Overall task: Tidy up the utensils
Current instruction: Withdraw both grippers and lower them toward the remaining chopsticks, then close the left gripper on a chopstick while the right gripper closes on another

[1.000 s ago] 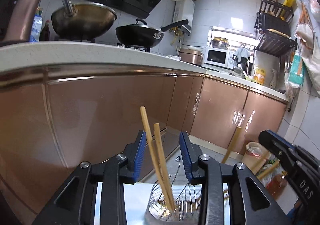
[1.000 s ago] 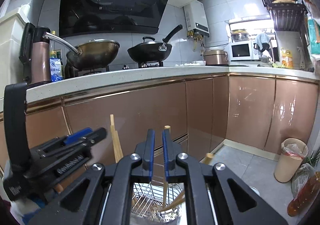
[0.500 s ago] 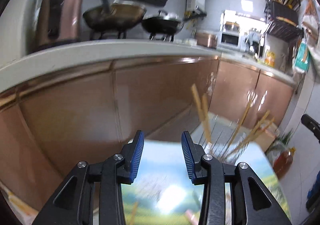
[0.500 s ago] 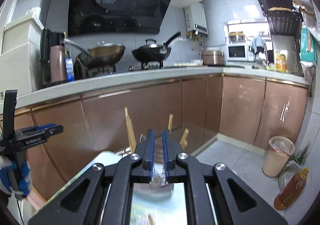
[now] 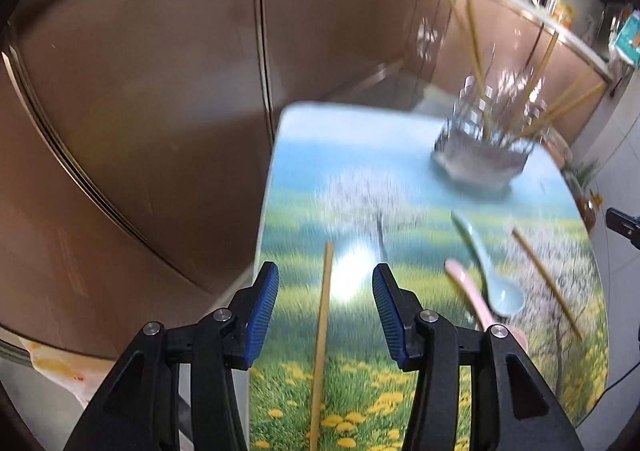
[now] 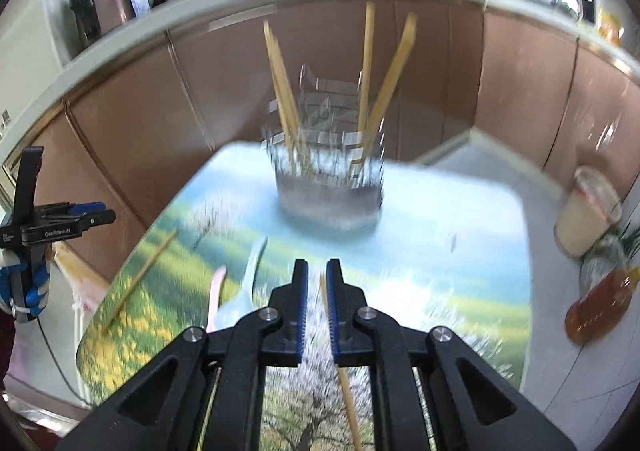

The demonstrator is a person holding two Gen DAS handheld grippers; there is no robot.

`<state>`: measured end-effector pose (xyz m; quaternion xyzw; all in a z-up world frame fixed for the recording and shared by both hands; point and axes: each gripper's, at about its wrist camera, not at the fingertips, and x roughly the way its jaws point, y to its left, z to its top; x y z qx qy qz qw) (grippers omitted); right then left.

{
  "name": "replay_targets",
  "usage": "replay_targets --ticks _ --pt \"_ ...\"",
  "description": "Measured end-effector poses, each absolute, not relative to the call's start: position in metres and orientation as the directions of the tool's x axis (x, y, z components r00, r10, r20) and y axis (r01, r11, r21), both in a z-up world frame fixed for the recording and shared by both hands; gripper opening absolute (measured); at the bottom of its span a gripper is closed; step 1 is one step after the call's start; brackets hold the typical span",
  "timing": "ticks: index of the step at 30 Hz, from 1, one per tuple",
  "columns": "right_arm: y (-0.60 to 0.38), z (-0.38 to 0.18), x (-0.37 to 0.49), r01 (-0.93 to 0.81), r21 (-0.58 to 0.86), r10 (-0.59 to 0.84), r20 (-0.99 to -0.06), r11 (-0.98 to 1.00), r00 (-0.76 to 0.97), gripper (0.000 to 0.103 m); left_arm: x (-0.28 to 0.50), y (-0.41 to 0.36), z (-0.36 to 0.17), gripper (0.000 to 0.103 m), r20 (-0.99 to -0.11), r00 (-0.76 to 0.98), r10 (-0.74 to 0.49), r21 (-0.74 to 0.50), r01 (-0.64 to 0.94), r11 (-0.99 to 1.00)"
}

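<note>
One small table [image 6: 460, 211] with a printed meadow-and-tree top stands before brown kitchen cabinets [image 5: 140, 91]. Toward its far edge sits one wire utensil holder [image 6: 328, 187], upright, with four chopsticks [image 6: 280, 79] standing in it – two close together on the left, two leaning right.

Loose on the tabletop: two chopsticks and two spoons. One loose chopstick [image 5: 322, 331] lies near the table's left edge; the other [image 6: 344, 383] lies right of the spoons. The light blue spoon [image 5: 486, 271] and pink spoon [image 5: 476, 303] lie side by side between them, apparently touching.

Left gripper [image 5: 325, 311]: jaws about half apart and just been opening, the near chopstick showing in the gap below them, pads clear of it.

Right gripper [image 6: 316, 311]: jaws nearly closed – a narrow slit, nothing gripped; the other chopstick shows through it on the table.
</note>
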<state>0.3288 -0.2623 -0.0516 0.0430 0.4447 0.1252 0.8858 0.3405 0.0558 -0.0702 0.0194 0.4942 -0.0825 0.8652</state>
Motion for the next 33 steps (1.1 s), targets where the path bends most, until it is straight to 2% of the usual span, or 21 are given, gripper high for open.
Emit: replay_targets --ticks 10,19,23,31,33 --pt "-0.260 -0.117 0.362 -0.208 0.236 0.299 -0.882 0.949 0.365 0.024 0.362 0.047 -0.128 0.057 -0.937 0.334 -0.107 -0.043 0.191 0.981" --pt "-0.235 -0.154 0.391 -0.277 0.162 0.228 -0.947 0.947 0.228 0.024 0.380 0.049 -0.150 0.057 -0.963 0.246 -0.114 -0.066 0.192 0.979" --pt "-0.225 -0.163 0.399 -0.310 0.121 0.185 -0.965 0.943 0.187 0.023 0.387 0.047 -0.157 0.052 -0.971 0.213 -0.109 -0.065 0.204 0.977" --pt "-0.211 -0.169 0.416 -0.351 0.083 0.137 -0.982 0.933 0.132 0.023 0.409 0.044 -0.161 0.051 -0.980 0.170 -0.100 -0.065 0.199 0.978" --pt "-0.208 -0.171 0.419 -0.365 0.076 0.127 -0.985 0.928 0.118 0.021 0.414 0.042 -0.161 0.047 -0.983 0.159 -0.093 -0.060 0.202 0.978"
